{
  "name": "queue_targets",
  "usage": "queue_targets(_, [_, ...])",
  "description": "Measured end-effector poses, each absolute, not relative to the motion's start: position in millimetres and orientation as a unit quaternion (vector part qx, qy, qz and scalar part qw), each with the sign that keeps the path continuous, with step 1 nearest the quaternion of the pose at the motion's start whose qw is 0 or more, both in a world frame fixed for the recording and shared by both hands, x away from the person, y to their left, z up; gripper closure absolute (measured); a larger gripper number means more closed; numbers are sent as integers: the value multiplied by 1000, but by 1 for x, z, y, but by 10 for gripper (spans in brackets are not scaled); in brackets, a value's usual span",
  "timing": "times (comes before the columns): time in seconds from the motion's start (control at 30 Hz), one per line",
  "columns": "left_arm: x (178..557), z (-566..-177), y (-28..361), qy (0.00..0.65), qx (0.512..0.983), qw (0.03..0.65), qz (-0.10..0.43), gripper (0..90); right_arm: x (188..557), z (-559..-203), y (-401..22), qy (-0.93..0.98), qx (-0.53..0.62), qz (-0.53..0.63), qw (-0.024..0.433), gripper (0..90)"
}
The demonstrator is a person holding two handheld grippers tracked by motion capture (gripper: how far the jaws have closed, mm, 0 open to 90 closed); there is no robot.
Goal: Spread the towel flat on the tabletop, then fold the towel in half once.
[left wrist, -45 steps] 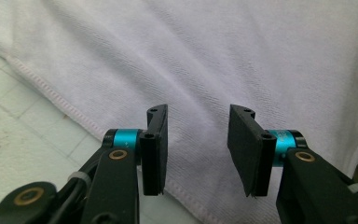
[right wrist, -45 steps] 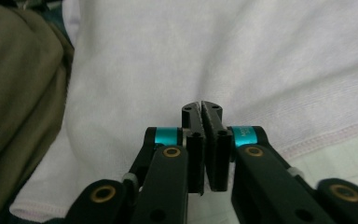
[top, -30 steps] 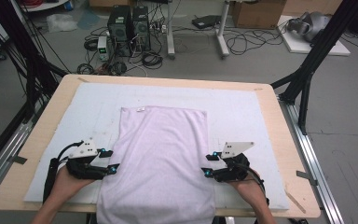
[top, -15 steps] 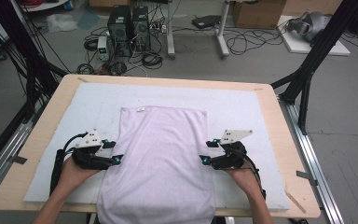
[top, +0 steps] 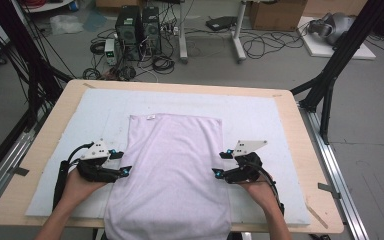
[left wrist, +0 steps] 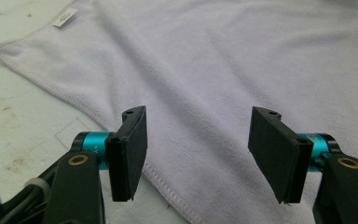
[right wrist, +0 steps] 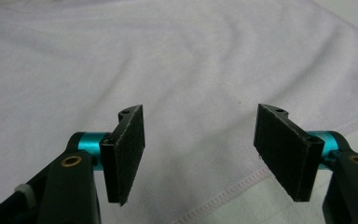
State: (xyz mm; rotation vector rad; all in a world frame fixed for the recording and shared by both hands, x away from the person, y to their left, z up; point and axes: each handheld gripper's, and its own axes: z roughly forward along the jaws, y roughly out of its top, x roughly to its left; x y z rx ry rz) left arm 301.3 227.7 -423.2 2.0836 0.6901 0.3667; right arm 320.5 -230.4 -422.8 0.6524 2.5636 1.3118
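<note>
A pale lilac towel (top: 172, 165) lies flat down the middle of the white mat, its near end hanging over the table's front edge. A small white label (top: 151, 118) sits at its far left corner. My left gripper (top: 121, 163) stands open at the towel's left hem, jaws apart over the stitched edge (left wrist: 168, 184), holding nothing (left wrist: 198, 149). My right gripper (top: 221, 164) is open at the right hem, with the hemmed edge (right wrist: 223, 193) running beneath the gap between its pads (right wrist: 200, 149).
A white mat (top: 260, 115) covers most of the wooden table (top: 300, 145). Black frame legs (top: 330, 75) stand at the right and left. Computer towers (top: 137, 25) and cables lie on the floor beyond the far edge.
Both grippers have slid forward along the towel's side hems, away from the table's front edge. Their jaws stay open.
</note>
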Motion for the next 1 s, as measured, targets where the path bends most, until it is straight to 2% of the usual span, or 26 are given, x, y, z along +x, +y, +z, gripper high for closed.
queue_targets(0.73, [305,-421,230,278,839,442,151,382,318,-423,-226,869,214,437,91,325])
queue_targets(1.0, [325,-409,235,288,835,441,161,405,338,-408,-238,852,236,457,98,327])
